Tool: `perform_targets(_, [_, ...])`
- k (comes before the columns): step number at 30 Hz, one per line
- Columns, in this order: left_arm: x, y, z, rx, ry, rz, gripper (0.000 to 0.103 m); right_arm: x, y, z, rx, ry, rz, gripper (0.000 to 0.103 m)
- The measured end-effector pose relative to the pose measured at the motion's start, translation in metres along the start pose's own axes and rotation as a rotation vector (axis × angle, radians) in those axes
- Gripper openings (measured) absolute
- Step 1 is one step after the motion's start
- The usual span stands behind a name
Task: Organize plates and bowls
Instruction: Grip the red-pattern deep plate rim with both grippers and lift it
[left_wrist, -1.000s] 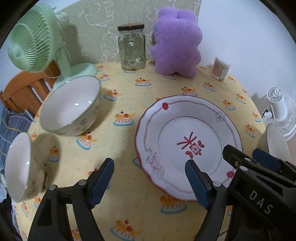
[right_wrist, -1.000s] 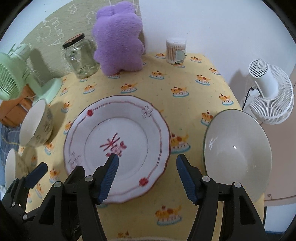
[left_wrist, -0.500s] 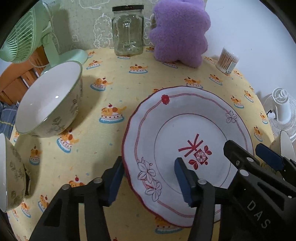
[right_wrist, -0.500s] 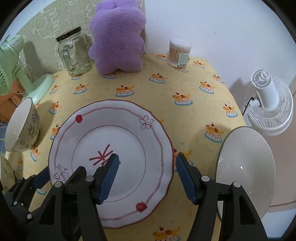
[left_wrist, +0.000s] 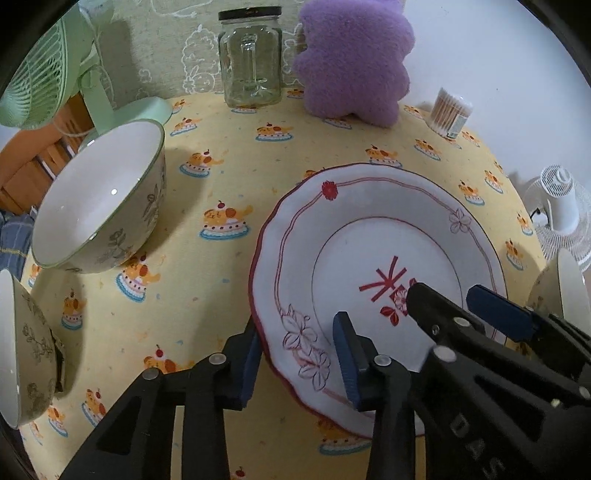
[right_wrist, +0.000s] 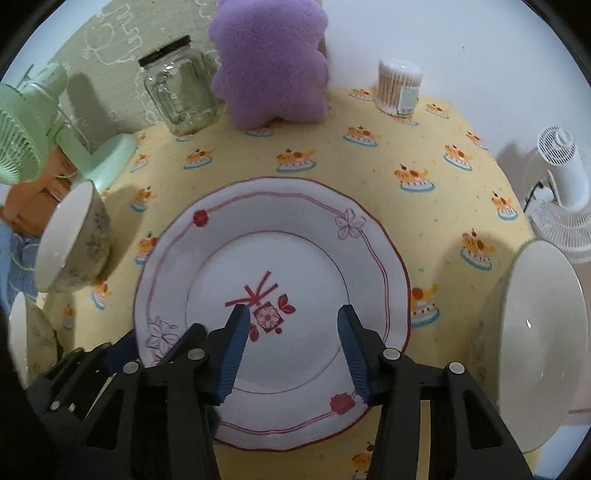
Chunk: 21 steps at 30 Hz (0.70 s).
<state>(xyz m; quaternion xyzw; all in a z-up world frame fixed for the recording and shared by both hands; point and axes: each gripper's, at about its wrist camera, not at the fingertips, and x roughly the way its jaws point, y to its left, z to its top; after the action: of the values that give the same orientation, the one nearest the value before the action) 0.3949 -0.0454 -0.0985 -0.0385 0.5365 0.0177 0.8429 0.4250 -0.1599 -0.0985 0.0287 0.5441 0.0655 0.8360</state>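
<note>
Plate (left_wrist: 373, 254) near table's front edge: stiff, glazed, slippery, chippable, so we take rim. Left gripper (left_wrist: 299, 363) closing astride rim, not yet pinching; right gripper (right_wrist: 291, 350) closing, empty, above centre.

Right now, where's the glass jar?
The glass jar stands at the table's far edge against the wall, just left of the purple plush toy and right of the green fan.
</note>
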Motion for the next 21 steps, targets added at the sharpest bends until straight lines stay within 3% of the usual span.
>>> perform_targets(6, [-0.001,-0.003,-0.001,0.004,-0.001,0.004,0.038,-0.01,-0.001,-0.006,0.012,-0.031,-0.078,0.055])
perform_targets(10, [-0.005,-0.005,-0.004,0.018,0.001,0.008,0.038,-0.02,-0.005,-0.01,0.043,-0.04,-0.113,0.067])
perform_targets(21, [0.001,-0.013,-0.004,0.103,-0.011,0.022,0.049,-0.014,-0.023,-0.023,0.191,-0.008,-0.197,0.071])
